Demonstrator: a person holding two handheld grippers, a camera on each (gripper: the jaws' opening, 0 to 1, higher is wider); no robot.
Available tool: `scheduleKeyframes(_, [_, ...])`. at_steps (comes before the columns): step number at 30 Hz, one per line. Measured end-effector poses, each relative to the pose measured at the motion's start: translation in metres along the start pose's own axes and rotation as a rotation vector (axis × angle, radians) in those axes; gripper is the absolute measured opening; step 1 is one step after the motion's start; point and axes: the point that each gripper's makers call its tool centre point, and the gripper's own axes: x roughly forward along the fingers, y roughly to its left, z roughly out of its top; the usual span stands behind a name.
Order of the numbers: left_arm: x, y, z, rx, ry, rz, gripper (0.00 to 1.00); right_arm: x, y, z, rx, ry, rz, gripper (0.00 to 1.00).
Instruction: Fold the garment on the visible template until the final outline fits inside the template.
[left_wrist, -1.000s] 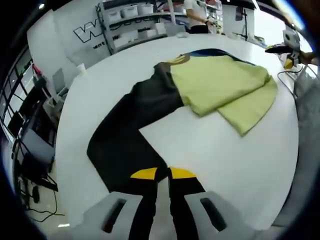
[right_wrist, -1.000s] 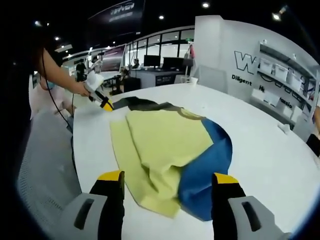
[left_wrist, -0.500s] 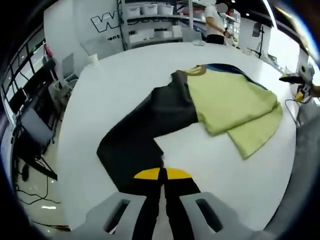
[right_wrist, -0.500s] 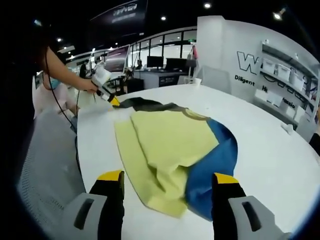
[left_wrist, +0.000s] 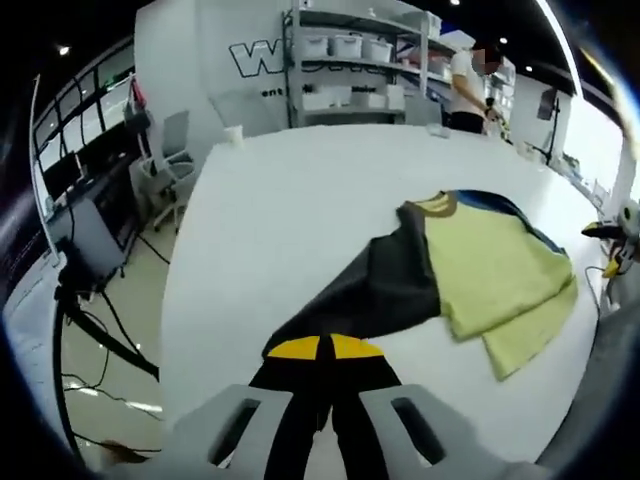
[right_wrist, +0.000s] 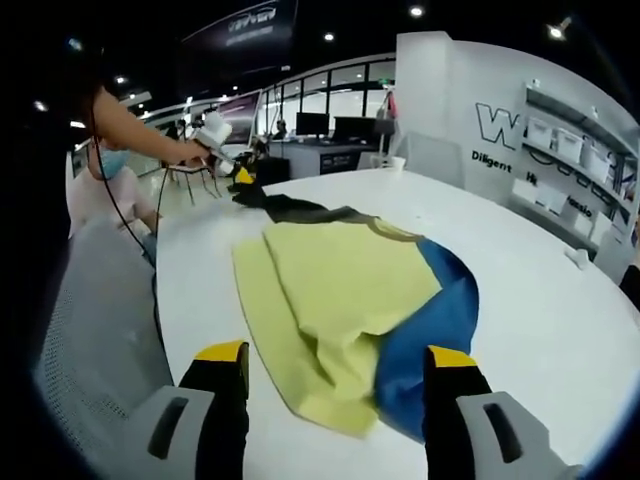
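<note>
On the white worktop the garment lies part-folded. My left gripper has its jaws clenched on the dark sleeve, lifting it; my right gripper hovers released. Next, I judge, lay the sleeve across the yellow body.

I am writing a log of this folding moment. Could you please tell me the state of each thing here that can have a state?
left gripper: shut on the dark sleeve, lifted off the table.
right gripper: open, holding nothing, near the garment's hem.
garment: partly folded, yellow-green panel over the blue part.
dark sleeve: stretched out from the garment toward the left gripper.
table: white, bearing the garment.
</note>
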Motion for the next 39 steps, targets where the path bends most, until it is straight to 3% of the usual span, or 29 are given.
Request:
scheduleKeyframes(7, [0.003, 0.025, 0.012, -0.004, -0.017, 0.038, 0.05, 0.001, -0.001, 0.0, 0.003, -0.002, -0.002, 0.68])
scheduleKeyframes(15, [0.006, 0.038, 0.021, 0.014, -0.029, 0.079, 0.05, 0.001, -0.003, 0.0, 0.0, 0.004, -0.003, 0.68])
scheduleKeyframes(25, [0.014, 0.056, 0.019, 0.026, -0.009, 0.117, 0.05, 0.001, -0.004, -0.002, -0.003, 0.013, -0.005, 0.68])
scheduleKeyframes(39, [0.015, 0.094, 0.022, 0.088, 0.001, 0.248, 0.05, 0.001, -0.006, -0.004, 0.002, 0.027, -0.01, 0.68])
